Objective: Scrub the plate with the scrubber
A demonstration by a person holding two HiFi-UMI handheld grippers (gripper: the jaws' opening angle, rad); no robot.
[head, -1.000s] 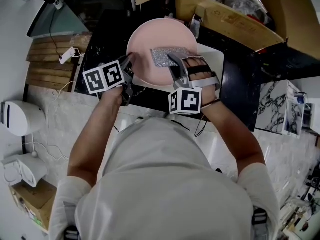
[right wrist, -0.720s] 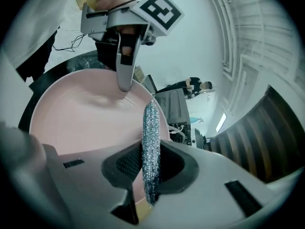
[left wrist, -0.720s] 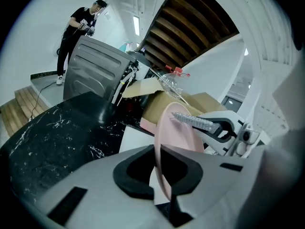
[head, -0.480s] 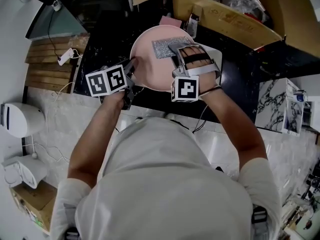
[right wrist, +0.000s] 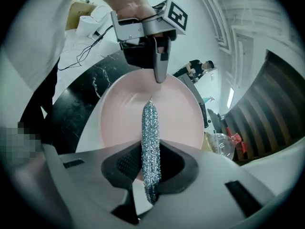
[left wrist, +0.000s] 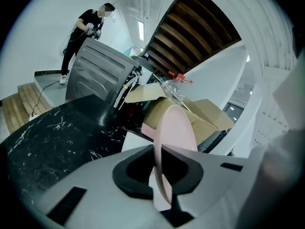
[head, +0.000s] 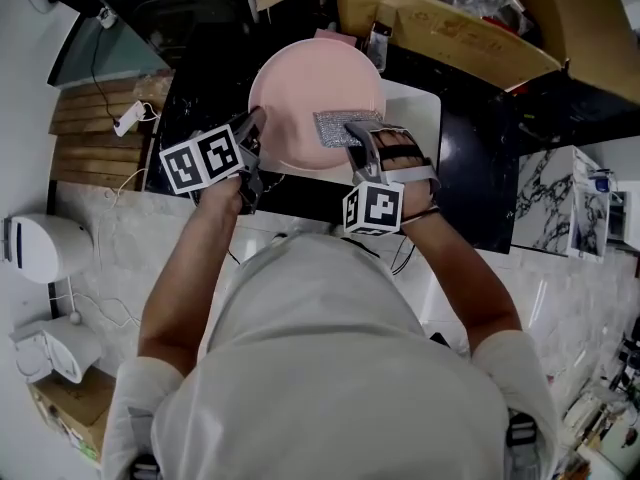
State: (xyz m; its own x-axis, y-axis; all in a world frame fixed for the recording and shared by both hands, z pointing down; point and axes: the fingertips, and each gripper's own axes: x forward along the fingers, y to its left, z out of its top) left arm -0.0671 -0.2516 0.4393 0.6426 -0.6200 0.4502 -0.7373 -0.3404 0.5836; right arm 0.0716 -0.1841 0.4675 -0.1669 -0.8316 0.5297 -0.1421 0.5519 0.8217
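Pinching the pink plate [head: 300, 93] by its rim with the left gripper [head: 255, 128], pressing the silver scrubber [head: 335, 126] to it with the right gripper [head: 352, 134].

Grips the plate's left edge between narrowly parted left jaws, just eased a little wider yet with pads on the rim. Holds it tilted on edge over the black marbled counter [head: 200, 78] and a white board [head: 420, 108]. Clamps the mesh scrubber edge-on in tight right jaws, against the plate's right side. Faces a cardboard box [head: 450, 33] beyond.
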